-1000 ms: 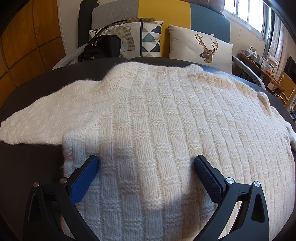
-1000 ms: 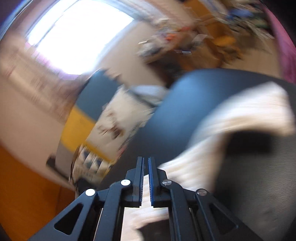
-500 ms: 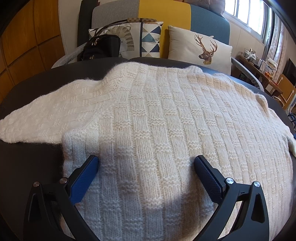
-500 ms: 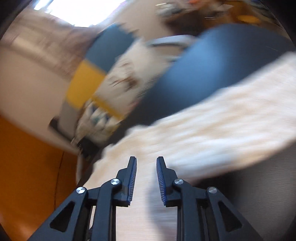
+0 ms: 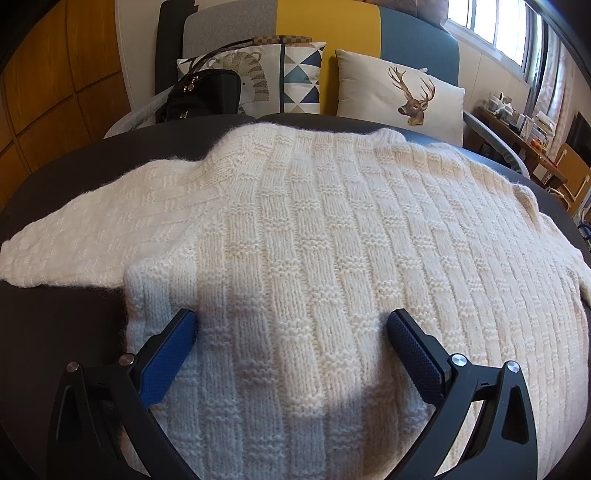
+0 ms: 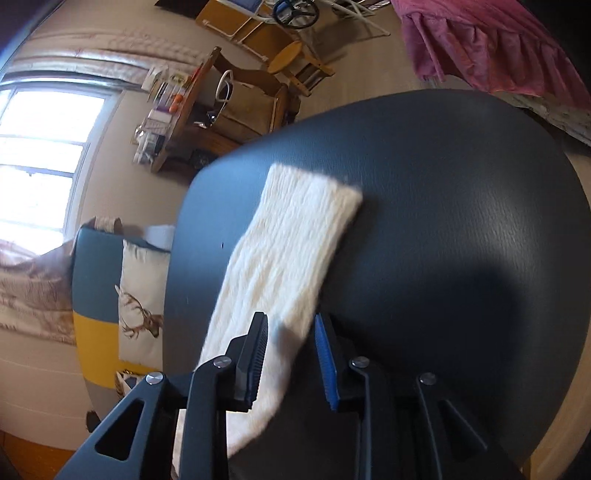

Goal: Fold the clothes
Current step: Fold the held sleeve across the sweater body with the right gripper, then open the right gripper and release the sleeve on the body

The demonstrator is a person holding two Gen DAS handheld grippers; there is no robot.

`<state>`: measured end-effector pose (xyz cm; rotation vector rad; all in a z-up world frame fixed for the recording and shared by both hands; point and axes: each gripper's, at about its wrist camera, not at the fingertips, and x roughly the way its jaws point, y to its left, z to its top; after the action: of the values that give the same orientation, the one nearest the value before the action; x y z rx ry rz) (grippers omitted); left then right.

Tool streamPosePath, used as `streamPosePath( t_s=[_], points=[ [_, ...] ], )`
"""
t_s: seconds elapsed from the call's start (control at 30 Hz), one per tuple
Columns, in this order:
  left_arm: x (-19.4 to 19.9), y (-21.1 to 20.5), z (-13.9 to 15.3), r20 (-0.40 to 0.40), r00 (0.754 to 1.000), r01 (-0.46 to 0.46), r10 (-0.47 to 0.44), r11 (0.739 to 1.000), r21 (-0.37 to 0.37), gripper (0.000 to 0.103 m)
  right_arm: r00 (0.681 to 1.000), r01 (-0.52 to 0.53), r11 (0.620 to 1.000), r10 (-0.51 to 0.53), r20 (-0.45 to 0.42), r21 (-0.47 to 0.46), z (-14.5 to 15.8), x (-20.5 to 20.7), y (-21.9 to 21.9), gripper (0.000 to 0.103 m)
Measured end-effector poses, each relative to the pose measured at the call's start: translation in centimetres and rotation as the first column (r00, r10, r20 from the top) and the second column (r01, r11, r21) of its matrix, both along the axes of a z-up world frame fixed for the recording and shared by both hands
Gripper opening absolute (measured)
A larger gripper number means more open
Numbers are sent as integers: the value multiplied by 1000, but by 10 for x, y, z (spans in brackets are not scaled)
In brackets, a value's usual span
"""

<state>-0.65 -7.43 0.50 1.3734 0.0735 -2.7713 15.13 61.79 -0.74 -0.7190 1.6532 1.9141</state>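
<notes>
A dark round surface (image 5: 74, 325) carries the cream knit sweater (image 5: 314, 240), spread flat across it. Over the sweater's body, the left tongs (image 5: 291, 326) gape wide, empty. Over its outstretched sleeve (image 6: 295, 236), the right tongs (image 6: 290, 332) stand partly open, gripping nothing.

We are in a home living room: a sofa (image 5: 328, 22) with a deer cushion (image 5: 400, 98), window (image 6: 33, 162), cluttered wooden desk (image 6: 192, 122).
</notes>
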Motion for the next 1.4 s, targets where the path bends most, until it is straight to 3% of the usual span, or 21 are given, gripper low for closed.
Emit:
streamPosePath(
  t_s=[0.1,0.17,0.2,0.33,0.47,0.57,0.73,0.9,1.0,1.13,1.27,1.3,1.33,1.4],
  points=[
    [0,1,0,2,1000,0,0,1000,-3,103,1000,-2,1000,2,-7,14,-2,-14,7,26],
    [0,1,0,3,1000,0,0,1000,-5,103,1000,-21,999,21,6,33,-4,-13,17,9],
    [0,1,-1,3,1000,0,0,1000,-5,103,1000,-24,999,24,-2,35,-6,-12,22,7],
    [0,0,-1,6,1000,0,0,1000,-5,103,997,-39,999,41,-65,20,-3,-13,22,5],
    [-5,2,4,25,1000,3,-3,1000,-2,103,979,-126,990,135,-154,69,34,-35,-7,5],
    [-11,0,15,2,1000,-7,6,997,83,103,944,-229,963,255,-210,143,75,-68,-48,5],
    [-12,-1,26,-29,999,-31,36,988,151,103,806,-461,840,532,-261,287,135,-145,-173,5],
    [-10,-11,29,-35,999,-24,28,991,131,103,620,-661,670,741,-258,339,143,-212,-318,5],
    [-11,-27,30,-32,998,-48,53,987,152,103,513,-759,563,826,-232,328,118,-233,-404,5],
    [-18,-53,25,15,995,-95,94,974,204,103,419,-846,446,895,-154,291,62,-241,-489,5],
    [-20,-64,21,26,994,-110,107,962,249,103,335,-893,320,942,-7,317,25,-244,-533,9],
    [-20,-64,21,25,994,-112,109,961,252,103,308,-903,283,951,29,323,19,-244,-540,14],
    [-21,-62,21,22,994,-109,107,964,243,103,291,-909,261,956,46,326,15,-241,-540,25],
    [-24,-54,22,18,996,-95,93,971,221,103,276,-911,244,960,52,333,14,-232,-533,26]
  ],
)
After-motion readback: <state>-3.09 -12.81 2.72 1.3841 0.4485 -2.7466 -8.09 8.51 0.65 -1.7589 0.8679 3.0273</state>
